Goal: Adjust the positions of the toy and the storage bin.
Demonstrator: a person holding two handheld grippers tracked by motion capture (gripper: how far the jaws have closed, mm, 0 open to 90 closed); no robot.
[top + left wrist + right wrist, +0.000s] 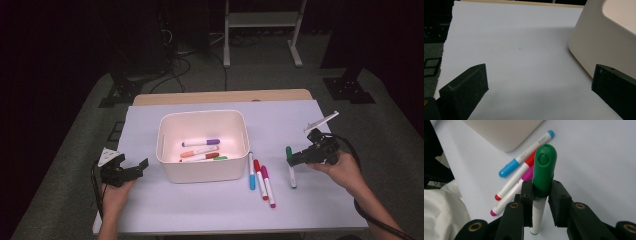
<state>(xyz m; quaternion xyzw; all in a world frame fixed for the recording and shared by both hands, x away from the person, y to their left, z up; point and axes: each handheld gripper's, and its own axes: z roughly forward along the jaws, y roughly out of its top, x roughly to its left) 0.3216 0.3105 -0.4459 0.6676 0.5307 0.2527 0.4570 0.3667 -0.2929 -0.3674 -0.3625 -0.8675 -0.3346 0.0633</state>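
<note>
Clamping the green marker (544,170) between its jaws, right gripper (541,192).

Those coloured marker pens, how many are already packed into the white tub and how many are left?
Done: four marker pens lie inside the white plastic tub. In hand: the right gripper is shut on a green-capped white marker. Left: the blue-capped marker, red-capped marker and magenta-capped marker on the white tabletop. The left gripper is open, idle.
</note>
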